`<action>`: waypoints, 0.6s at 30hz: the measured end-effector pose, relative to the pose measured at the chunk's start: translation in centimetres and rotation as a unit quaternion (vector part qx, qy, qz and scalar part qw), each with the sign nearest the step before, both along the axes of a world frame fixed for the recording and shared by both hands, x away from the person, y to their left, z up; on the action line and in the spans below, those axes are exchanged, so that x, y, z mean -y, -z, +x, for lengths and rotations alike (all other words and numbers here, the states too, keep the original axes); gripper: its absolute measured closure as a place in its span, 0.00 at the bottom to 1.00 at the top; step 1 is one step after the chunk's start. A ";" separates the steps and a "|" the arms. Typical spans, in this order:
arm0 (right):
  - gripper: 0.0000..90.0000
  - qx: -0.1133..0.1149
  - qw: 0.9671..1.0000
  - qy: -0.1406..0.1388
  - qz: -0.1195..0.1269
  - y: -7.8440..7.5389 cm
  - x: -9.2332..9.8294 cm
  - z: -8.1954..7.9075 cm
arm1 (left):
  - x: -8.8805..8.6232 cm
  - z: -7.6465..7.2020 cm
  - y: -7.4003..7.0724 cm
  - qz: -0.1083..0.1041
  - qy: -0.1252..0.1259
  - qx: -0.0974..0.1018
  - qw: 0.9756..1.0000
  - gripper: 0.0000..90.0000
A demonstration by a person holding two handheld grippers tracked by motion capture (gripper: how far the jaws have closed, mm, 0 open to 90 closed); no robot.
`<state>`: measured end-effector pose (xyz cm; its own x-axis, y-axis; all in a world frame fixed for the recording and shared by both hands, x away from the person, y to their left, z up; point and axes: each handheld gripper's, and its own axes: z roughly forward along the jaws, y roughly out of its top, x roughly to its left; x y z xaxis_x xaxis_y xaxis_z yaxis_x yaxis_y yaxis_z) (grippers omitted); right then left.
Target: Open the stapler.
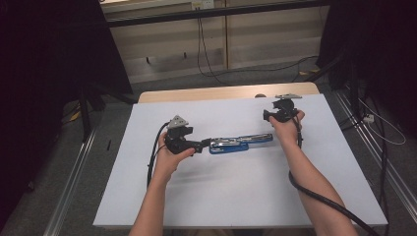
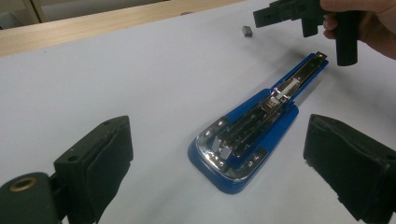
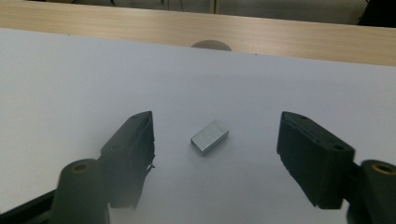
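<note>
No writing reads on the opened blue stapler [image 2: 245,142]; beyond its far tip lies a staple block [image 3: 209,136]. Both the left gripper [image 2: 219,163] and the right gripper [image 3: 215,154] gape, released.

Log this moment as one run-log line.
left tongs: open, around opened blue stapler | right tongs: open, over staple strip | staples: not loaded | surface: white table

My left gripper [image 1: 202,144] is low near the middle with jaws wide apart, my left hand [image 1: 169,160] around it; my right gripper [image 1: 266,116] is farther forward, jaws apart too
</note>
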<state>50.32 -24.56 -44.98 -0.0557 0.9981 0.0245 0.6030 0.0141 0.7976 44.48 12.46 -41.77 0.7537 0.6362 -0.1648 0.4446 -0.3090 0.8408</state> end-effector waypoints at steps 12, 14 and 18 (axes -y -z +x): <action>0.57 -0.017 1.000 -0.009 0.006 1.3 -0.1 0.7 | 0.0 0.2 0.2 0.003 -0.006 -0.004 1.000 0.09; 0.59 -0.015 1.000 -0.009 0.000 1.4 -0.2 0.8 | 0.1 0.2 0.3 0.007 -0.004 -0.003 1.000 0.09; 0.59 -0.016 1.000 -0.006 -0.007 1.5 -0.6 1.1 | 0.2 0.3 0.5 0.011 -0.003 -0.005 1.000 0.09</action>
<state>51.38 -24.00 -46.49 -0.0677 0.9976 0.0129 0.6282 0.0326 0.7773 44.80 12.25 -42.26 0.7488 0.6438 -0.1578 0.4545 -0.3254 0.8292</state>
